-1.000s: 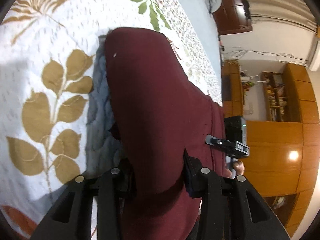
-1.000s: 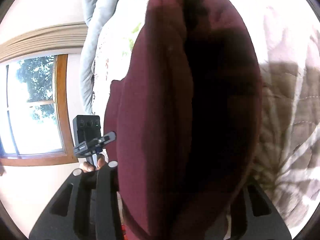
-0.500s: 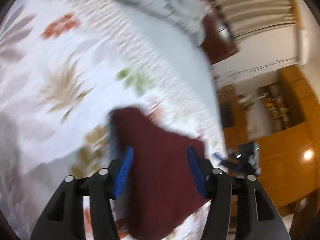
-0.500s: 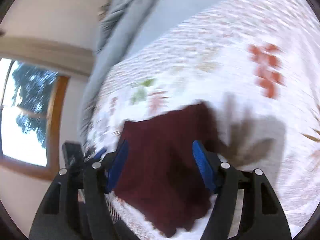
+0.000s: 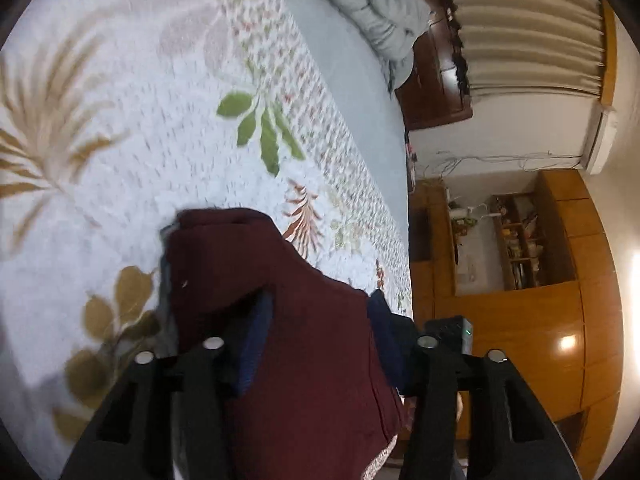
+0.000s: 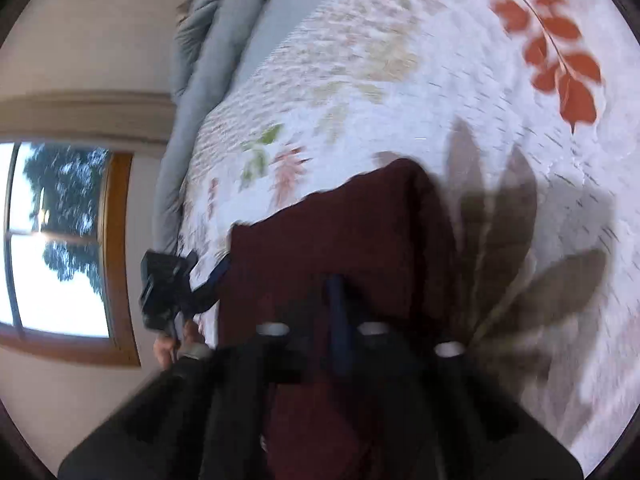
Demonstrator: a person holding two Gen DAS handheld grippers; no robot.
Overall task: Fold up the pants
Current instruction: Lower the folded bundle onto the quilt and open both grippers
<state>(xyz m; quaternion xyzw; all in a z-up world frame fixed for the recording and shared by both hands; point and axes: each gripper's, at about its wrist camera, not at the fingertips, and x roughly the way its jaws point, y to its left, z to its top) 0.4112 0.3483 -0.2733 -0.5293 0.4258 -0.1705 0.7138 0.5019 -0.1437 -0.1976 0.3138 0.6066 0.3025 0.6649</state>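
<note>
Lying folded on the bed's leaf-printed quilt (image 5: 168, 128) near its edge, the maroon pants (image 5: 304, 340) form a soft, thick bundle. Left tongs (image 5: 316, 336) hover low over the cloth, blue-padded fingers spread wide, released. Right tongs (image 6: 340, 320) point along the same bundle; motion blur hides their fingers, so I cannot tell their state. Grey bedding (image 5: 372, 4) bunches at the bed's far end.
</note>
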